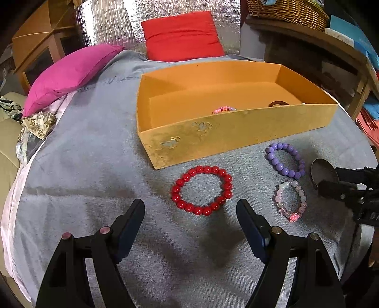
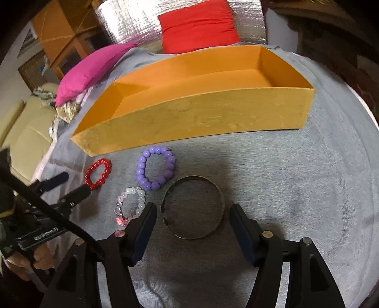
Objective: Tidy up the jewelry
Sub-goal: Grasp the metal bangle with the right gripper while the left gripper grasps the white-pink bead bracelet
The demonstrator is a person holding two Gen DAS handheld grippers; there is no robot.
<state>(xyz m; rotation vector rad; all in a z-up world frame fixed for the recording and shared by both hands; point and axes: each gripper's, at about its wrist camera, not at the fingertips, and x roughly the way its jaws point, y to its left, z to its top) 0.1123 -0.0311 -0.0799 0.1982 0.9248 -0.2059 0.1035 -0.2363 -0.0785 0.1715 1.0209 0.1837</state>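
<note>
Near the grey cloth's middle lies a red bead bracelet [image 1: 203,169] [image 2: 106,163]. My left gripper [image 1: 190,208] [image 2: 71,186] hangs open just short of it, nothing between its fingers. To the right lie a purple bead bracelet [image 1: 274,161] [image 2: 142,170] and a pale pink bead bracelet [image 1: 278,199] [image 2: 129,190]. A thin metal bangle [image 2: 222,201] [image 1: 324,165] lies flat between the jaws of my right gripper [image 2: 193,209] [image 1: 328,177], which is open, its pads clear of the rim. Behind stands the orange box [image 1: 236,135] [image 2: 189,120], holding a small pink bracelet [image 1: 223,109] and a brown ring [image 1: 279,103].
A magenta cushion [image 1: 71,73] and a red cushion [image 1: 182,35] lie behind the box. The cloth drops off at the left towards a beige sofa [image 2: 28,132]. A wicker basket [image 1: 286,9] sits on a wooden shelf at the right. A hand [image 2: 23,263] holds the left gripper.
</note>
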